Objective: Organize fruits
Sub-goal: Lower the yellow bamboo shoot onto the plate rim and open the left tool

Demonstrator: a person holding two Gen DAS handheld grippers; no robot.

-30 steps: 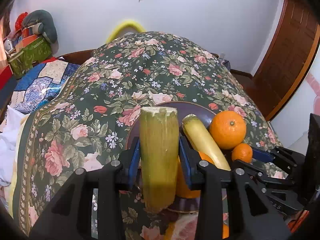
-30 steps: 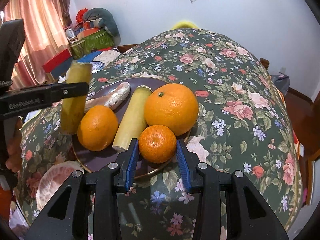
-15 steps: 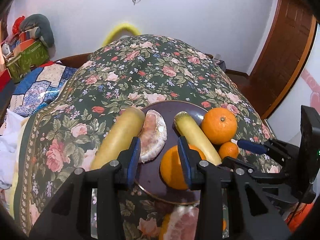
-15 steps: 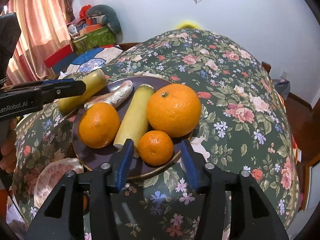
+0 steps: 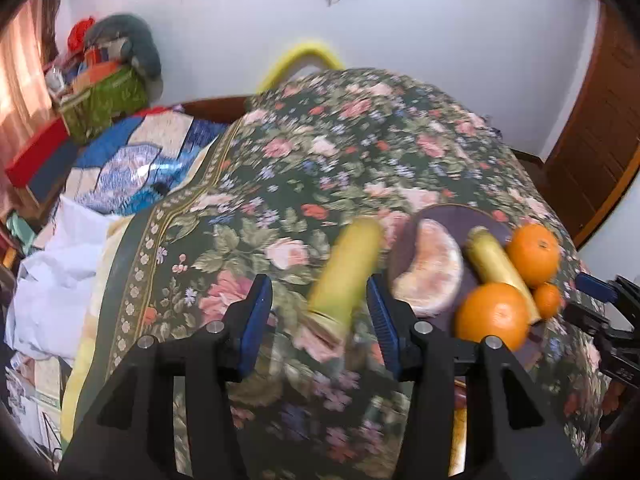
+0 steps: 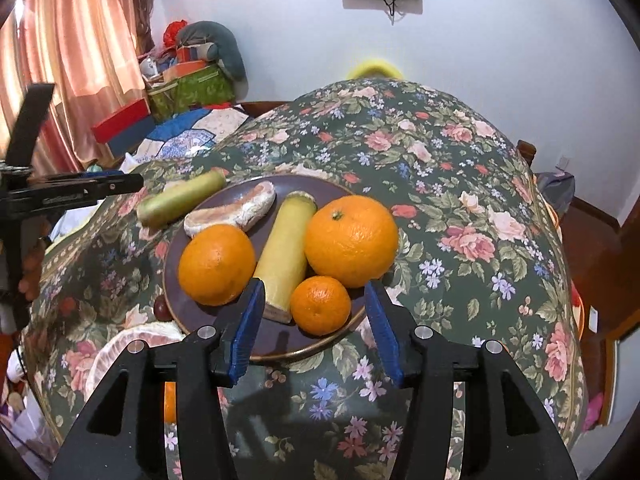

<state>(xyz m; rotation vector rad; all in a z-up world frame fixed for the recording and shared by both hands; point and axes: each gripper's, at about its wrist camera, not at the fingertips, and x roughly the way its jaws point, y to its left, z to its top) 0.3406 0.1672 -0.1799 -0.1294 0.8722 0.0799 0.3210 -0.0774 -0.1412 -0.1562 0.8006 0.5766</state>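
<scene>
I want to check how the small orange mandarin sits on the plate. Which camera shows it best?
The right wrist view: the small orange mandarin is sharp, whole and central, resting on the dark purple plate at its near rim. The left wrist view shows the mandarin only tiny, near the right edge and partly hidden behind the yellow-green cane piece.

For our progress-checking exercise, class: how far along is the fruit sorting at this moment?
Done: the large orange, medium orange, small orange, yellow stalk and pomelo segment sit on the plate. In hand: nothing; the left claw and right claw have just been opening, pads touching no fruit. Left: the green stalk and pomelo piece lie on the cloth.
</scene>
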